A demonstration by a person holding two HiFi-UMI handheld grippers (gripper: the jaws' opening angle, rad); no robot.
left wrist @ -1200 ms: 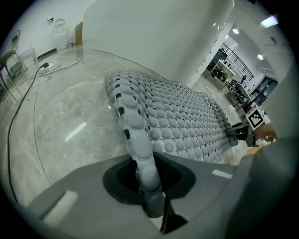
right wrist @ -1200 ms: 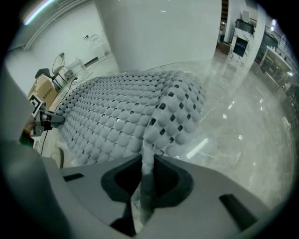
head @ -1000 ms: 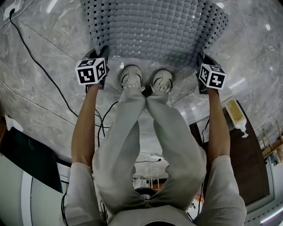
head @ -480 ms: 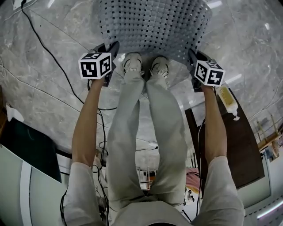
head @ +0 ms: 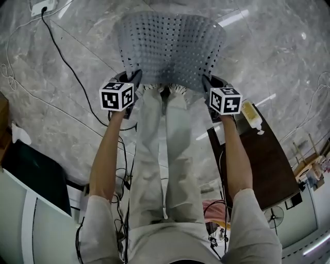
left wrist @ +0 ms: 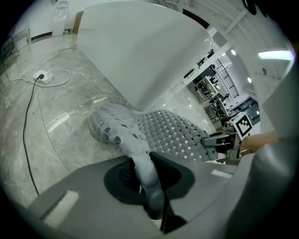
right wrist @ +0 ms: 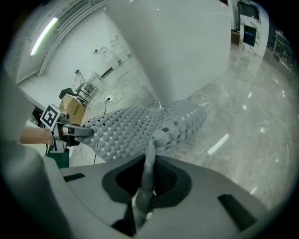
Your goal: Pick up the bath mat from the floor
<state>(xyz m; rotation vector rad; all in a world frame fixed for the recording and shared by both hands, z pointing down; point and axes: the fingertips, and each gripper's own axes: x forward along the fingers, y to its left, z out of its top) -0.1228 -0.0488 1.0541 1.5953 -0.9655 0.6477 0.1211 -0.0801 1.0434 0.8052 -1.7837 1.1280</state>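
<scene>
**Lifted by both near corners**

Holding up a grey, hole-dotted rubber bath mat (head: 172, 46) by its near edge, spread wide and sagging in a shallow curve above the grey veined marble floor (head: 51, 108). Cannot tell whether the mat's far edge touches that floor.

Pinching the mat's near-left corner with the left gripper (head: 132, 78): jaws clenched on a rolled fold of the grey rubber, with the rest of the sheet fanning away beyond it in the left gripper view. Pinching the mat's near-right corner with the right gripper (head: 208, 82) in the same manner: jaws squeezed on a thin upright pleat of the rubber, plain in the right gripper view. Both pointing steeply down, with black-and-white marker cubes just behind the mat's near edge, left (head: 117, 95) and right (head: 225, 100).

Directly below the mat's near edge in the head view, a pair of pale grey trouser legs (head: 162, 154), feet covered by the sheet. On either side of these, bare forearms reaching up to the two corners.

Left of the mat, a thin black cable (head: 67, 67) snaking across the marble to a white power strip (head: 42, 7) beyond the mat's far-left corner. Right of the mat and nearer, a dark brown desk (head: 268, 165), with a cream plastic bottle (head: 251, 116) lying at the end closest to the mat's right corner.
</scene>
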